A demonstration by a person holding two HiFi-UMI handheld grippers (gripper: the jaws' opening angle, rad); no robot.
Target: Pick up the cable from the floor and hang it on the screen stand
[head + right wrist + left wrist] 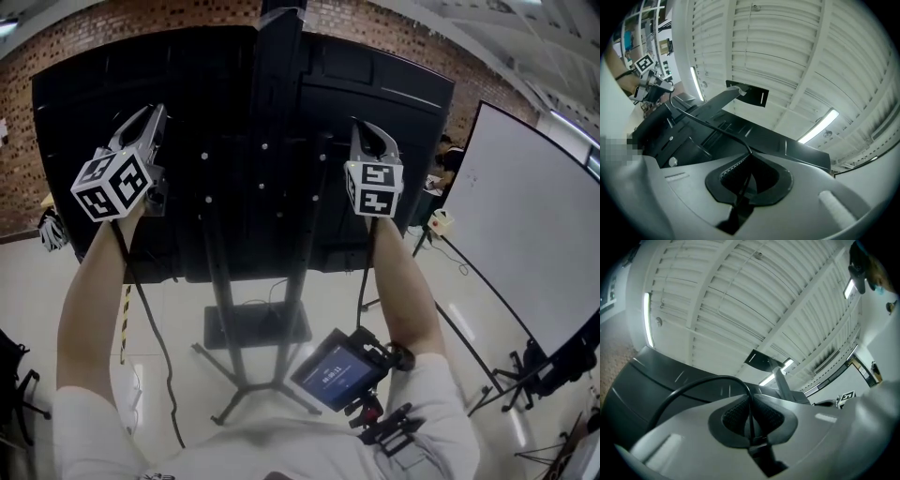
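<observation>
The large black screen (197, 84) shows its back to me on a stand with a central post (278, 66) and a floor base (258, 325). Both grippers are raised against it. My left gripper (153, 114) (751, 405) is shut on the thin black cable (693, 387), which arcs out of the jaws to the left. From that hand the cable (142, 305) hangs down to the floor. My right gripper (367, 129) (746, 161) is shut on the same cable (701, 119), which runs up and left across the screen's back toward the left gripper (647, 89).
A whiteboard (534, 225) on tripod legs (487, 361) stands at the right. A small device with a lit display (337, 372) is mounted on the person's chest. A brick wall (141, 14) lies behind the screen. Pale floor (187, 309) surrounds the stand base.
</observation>
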